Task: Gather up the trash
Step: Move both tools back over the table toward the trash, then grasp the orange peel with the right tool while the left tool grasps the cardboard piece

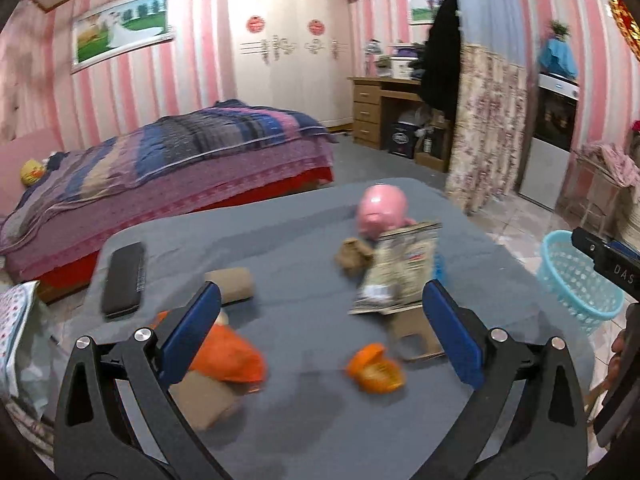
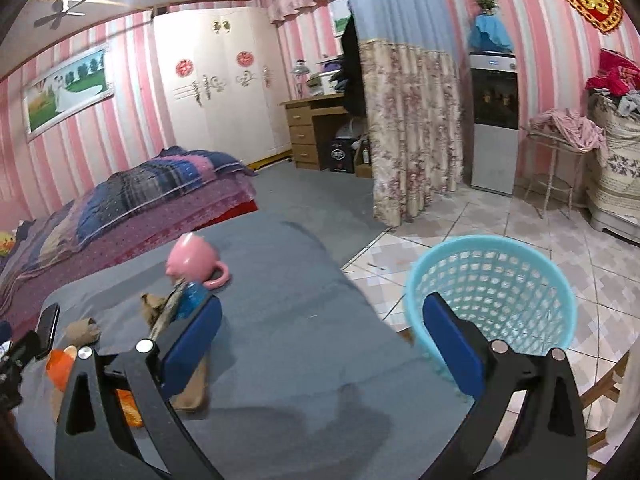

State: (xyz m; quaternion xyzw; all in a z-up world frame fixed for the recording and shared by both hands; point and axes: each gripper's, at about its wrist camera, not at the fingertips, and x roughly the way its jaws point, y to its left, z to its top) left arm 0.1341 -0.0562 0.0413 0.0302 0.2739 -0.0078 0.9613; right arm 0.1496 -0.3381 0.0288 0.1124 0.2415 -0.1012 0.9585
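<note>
— What's closest to the lens?

— The left gripper, its blue pads spread wide and gripping nothing, above the grey-covered table. The right gripper is spread and empty too — its right finger overlaps the turquoise basket standing on the tiled floor just beside the table.

— And the trash?

— On the table: a printed foil wrapper propped upright in front of the pink mug, an orange bag near the left finger, brown cardboard pieces, then a small orange peel. A black remote lies at the left edge.
</note>
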